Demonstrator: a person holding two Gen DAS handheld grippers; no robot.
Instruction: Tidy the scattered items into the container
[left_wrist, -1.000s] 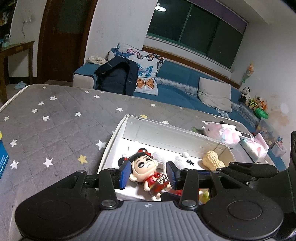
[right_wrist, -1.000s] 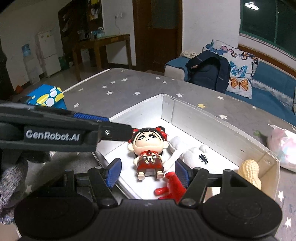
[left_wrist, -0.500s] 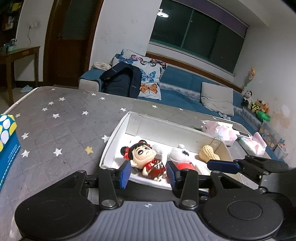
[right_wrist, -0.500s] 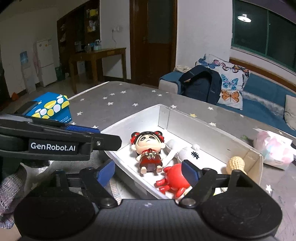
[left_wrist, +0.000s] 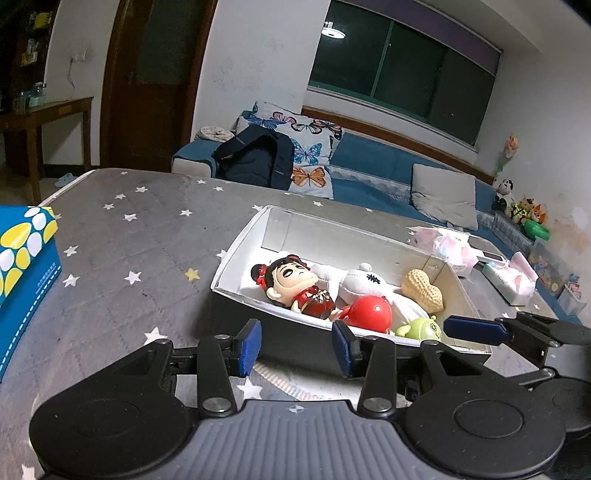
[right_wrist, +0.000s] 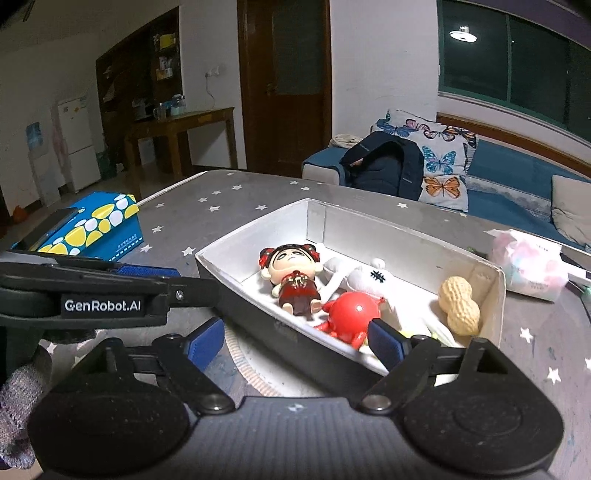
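A white box (left_wrist: 240, 243) (right_wrist: 406, 236) stands on the grey star-patterned cloth. In it lie a doll in red (left_wrist: 295, 284) (right_wrist: 291, 273), a white plush (left_wrist: 364, 282) (right_wrist: 369, 277), a red toy (left_wrist: 369, 312) (right_wrist: 351, 314), a peanut (left_wrist: 423, 290) (right_wrist: 460, 304) and a green toy (left_wrist: 421, 328). My left gripper (left_wrist: 295, 349) is open and empty, just in front of the box's near wall. My right gripper (right_wrist: 295, 339) is open and empty, also in front of the box.
A blue box with yellow and white spots (left_wrist: 22, 254) (right_wrist: 92, 229) stands at the left. Pink tissue packs (left_wrist: 450, 247) (right_wrist: 528, 266) lie right of the white box. A sofa with a dark backpack (left_wrist: 255, 158) is behind the table.
Both grippers have drawn back and up from over the box, so the whole box with its toys shows. The toys have not moved.
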